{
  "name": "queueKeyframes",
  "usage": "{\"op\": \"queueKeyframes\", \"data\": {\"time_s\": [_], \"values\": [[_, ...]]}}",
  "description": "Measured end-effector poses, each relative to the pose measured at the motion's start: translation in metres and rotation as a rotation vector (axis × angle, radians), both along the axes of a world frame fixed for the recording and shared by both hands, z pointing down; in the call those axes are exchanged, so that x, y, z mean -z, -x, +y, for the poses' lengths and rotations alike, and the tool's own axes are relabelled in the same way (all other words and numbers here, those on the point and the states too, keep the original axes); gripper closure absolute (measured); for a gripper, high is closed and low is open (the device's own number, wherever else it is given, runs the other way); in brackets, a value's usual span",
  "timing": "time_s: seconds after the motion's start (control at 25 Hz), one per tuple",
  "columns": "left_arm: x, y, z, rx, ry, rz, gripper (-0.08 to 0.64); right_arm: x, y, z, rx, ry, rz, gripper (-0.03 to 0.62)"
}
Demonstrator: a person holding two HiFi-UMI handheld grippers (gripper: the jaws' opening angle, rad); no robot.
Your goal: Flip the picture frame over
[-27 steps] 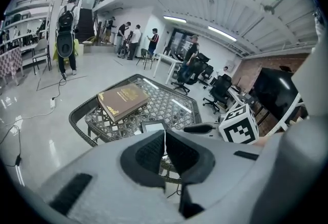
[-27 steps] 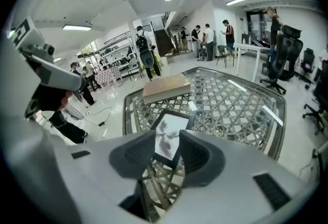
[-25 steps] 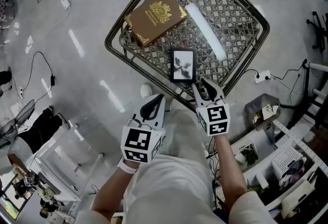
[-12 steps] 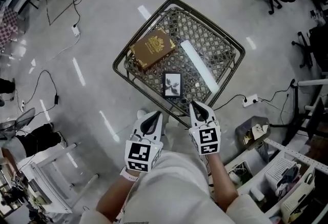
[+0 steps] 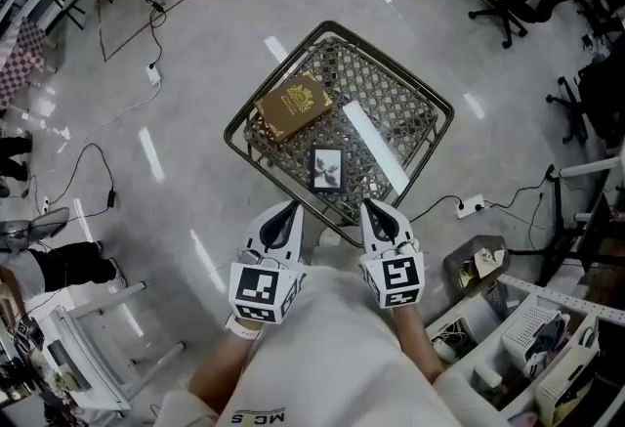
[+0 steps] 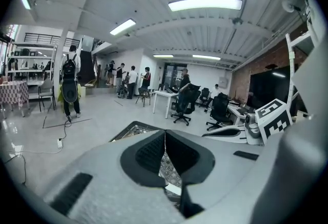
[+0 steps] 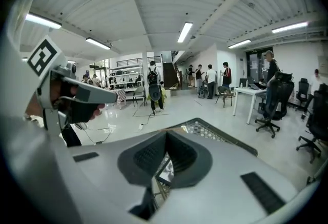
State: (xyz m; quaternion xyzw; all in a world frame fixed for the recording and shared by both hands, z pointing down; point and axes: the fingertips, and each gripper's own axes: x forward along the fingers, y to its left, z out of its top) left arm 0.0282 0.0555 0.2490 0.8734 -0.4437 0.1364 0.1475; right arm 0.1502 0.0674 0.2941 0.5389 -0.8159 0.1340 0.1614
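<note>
On lattice table [image 5: 392, 64], picture frame [image 5: 326, 169], gold-crested book [image 5: 293, 106]

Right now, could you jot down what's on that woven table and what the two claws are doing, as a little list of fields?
Table: woven lattice top, dark rim
Picture frame: lies flat, picture side up, near the table's near edge
Book: brown with a gold emblem, beyond the frame, apart from it
Left claw: shut, empty, touching nothing
Right claw: shut, empty, level with the left one
</note>
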Motion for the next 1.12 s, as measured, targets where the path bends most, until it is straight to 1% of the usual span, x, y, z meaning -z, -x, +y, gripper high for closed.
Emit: {"op": "queueKeyframes", "data": {"time_s": [0.08,0.16,0.32,0.48,0.6,0.72,0.84,1.12], "values": [[0.003,-0.003,0.004,-0.031,0.000,-0.010,0.531,0.012,0.003,0.004,0.013,-0.022,-0.003,0.574],[0.006,-0.005,0.007,-0.045,0.002,-0.012,0.531,0.024,0.005,0.005,0.024,-0.049,-0.008,0.574],[0.017,-0.004,0.005,-0.032,-0.017,0.002,0.531,0.051,0.004,0.000,0.034,-0.113,-0.030,0.574],[0.024,-0.003,0.002,-0.015,-0.032,0.022,0.531,0.065,0.000,-0.005,0.022,-0.146,-0.047,0.574],[0.029,-0.005,0.004,-0.015,-0.042,0.026,0.531,0.069,0.000,-0.006,0.019,-0.152,-0.056,0.574],[0.032,-0.009,0.004,-0.018,-0.048,0.028,0.531,0.068,0.006,-0.002,0.060,-0.137,-0.062,0.574],[0.034,-0.010,0.005,-0.017,-0.047,0.033,0.531,0.068,0.011,0.001,0.088,-0.140,-0.044,0.574],[0.031,-0.018,0.008,-0.022,-0.034,0.026,0.531,0.066,0.007,0.002,0.086,-0.132,-0.057,0.574]]}}
